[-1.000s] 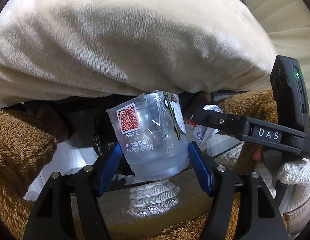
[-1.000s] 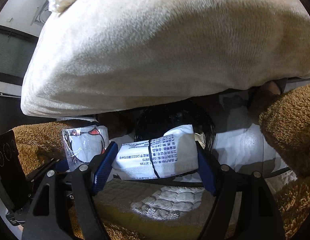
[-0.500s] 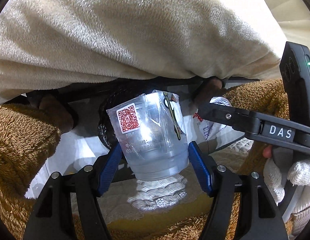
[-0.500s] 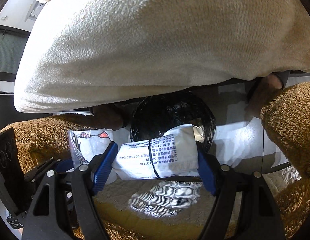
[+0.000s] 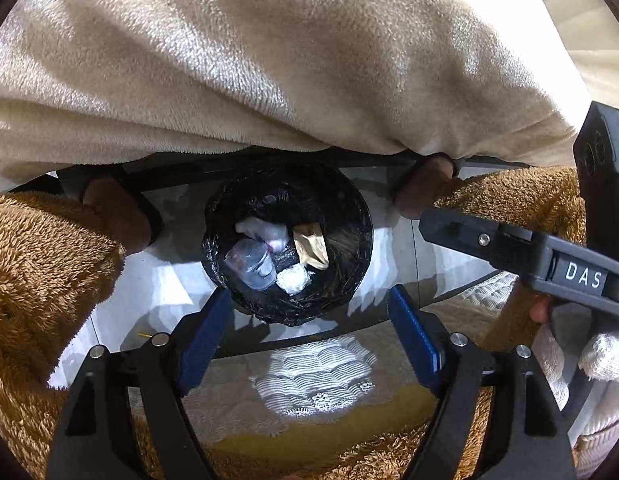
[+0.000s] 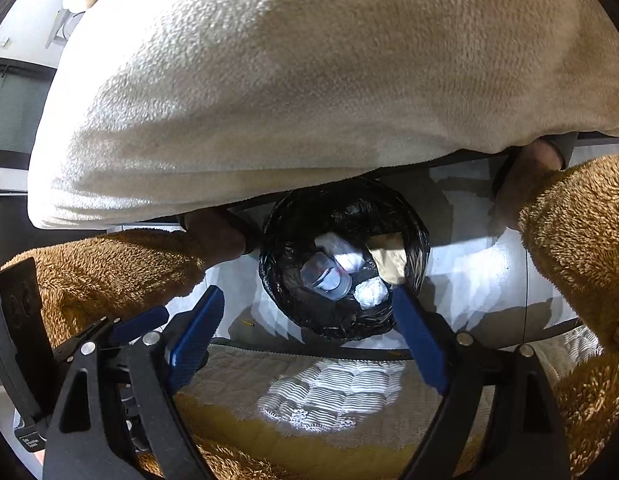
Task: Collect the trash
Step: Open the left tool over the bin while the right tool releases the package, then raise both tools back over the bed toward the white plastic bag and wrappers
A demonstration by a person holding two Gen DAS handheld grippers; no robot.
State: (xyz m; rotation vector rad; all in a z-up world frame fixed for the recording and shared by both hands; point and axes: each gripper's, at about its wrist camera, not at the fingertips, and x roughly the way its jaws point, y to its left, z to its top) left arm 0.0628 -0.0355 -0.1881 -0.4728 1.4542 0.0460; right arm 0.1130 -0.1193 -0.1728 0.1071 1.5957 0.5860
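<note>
Both the left gripper (image 5: 309,332) and right gripper (image 6: 309,332) are opening, empty, above the black-lined bin (image 5: 349,216). The clear plastic cup (image 5: 251,266) inside (light, crushable, slippery) is probably best pinched gently across its walls.

hidden: bin (image 6: 413,240) far rim (under blanket (image 6: 309,80)) | cut off: blanket

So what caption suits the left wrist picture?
Left gripper opening, empty, above black-lined bin holding plastic cup and wrappers.
</note>
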